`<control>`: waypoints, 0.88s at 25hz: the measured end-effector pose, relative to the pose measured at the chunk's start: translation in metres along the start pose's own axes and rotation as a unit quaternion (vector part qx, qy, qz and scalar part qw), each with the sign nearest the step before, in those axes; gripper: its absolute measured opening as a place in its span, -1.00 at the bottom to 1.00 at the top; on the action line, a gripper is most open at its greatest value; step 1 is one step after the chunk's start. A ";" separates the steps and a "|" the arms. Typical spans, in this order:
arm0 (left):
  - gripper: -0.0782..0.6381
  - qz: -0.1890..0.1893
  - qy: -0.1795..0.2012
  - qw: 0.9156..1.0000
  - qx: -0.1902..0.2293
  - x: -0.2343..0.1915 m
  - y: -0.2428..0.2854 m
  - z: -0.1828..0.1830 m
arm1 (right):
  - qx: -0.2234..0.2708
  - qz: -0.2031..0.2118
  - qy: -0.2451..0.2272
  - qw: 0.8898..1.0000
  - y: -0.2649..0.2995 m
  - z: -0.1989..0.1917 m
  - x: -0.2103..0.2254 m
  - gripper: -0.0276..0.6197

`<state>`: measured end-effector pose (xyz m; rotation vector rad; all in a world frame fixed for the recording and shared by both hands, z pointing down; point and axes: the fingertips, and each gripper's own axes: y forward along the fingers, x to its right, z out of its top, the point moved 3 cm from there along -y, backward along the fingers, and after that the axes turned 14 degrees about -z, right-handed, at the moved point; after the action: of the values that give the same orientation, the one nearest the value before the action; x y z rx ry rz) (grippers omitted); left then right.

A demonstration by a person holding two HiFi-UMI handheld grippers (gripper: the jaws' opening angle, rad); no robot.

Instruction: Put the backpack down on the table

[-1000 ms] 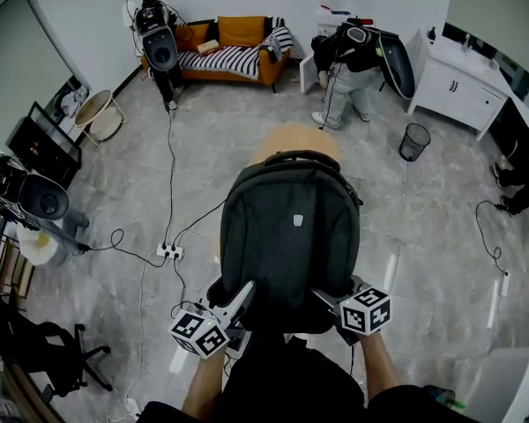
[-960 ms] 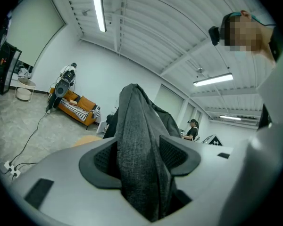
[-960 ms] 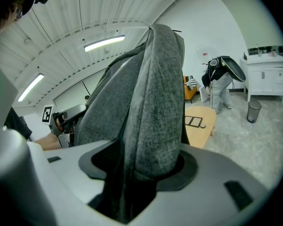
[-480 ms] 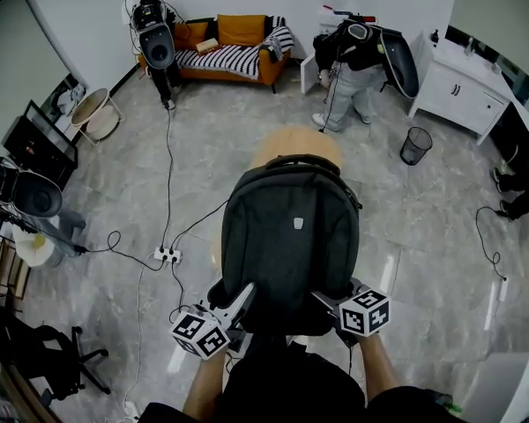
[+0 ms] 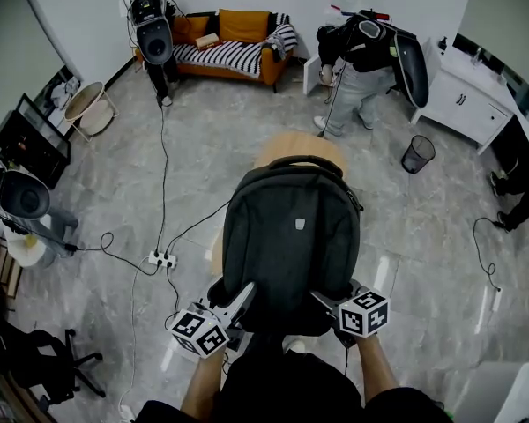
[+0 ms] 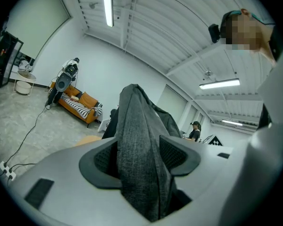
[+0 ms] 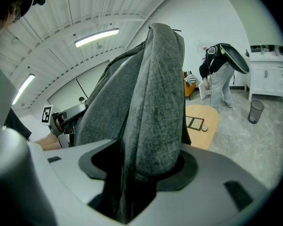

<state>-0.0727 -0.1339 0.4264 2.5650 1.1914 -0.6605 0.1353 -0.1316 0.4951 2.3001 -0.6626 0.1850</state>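
Observation:
A dark grey backpack (image 5: 291,245) hangs upright in front of me in the head view, held by its lower corners. My left gripper (image 5: 239,301) is shut on a fold of the backpack's fabric (image 6: 137,126), and my right gripper (image 5: 329,301) is shut on another fold (image 7: 155,102). A round wooden table (image 5: 286,145) shows beyond the backpack's top, mostly hidden by it. The right gripper view shows the tabletop (image 7: 205,128) below the bag, with a small flat item lying on it. The backpack is above the table and apart from it.
An orange sofa (image 5: 234,47) stands at the far wall. A person (image 5: 361,69) bends by a white cabinet (image 5: 465,104). A black bin (image 5: 416,152) sits to the right. Cables and a power strip (image 5: 161,258) lie on the floor to the left, and an office chair (image 5: 44,364) stands at lower left.
Both grippers and the backpack have moved forward toward the table, so the floor and the room have slid back in the view. The grip on the bag is unchanged.

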 end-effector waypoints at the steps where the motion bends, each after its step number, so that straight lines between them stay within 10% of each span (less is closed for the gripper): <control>1: -0.05 -0.001 -0.002 1.000 -0.001 -0.006 0.003 0.002 | -0.002 -0.001 0.001 1.000 0.005 0.004 0.001 -0.19; 22: -0.06 -0.019 -0.032 0.999 -0.023 -0.131 0.039 0.041 | -0.037 -0.022 0.027 0.999 0.113 0.062 0.007 -0.19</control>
<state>-0.1292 -0.2613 0.4559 2.4698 1.2240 -0.7093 0.0796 -0.2452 0.5216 2.2291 -0.5803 0.1985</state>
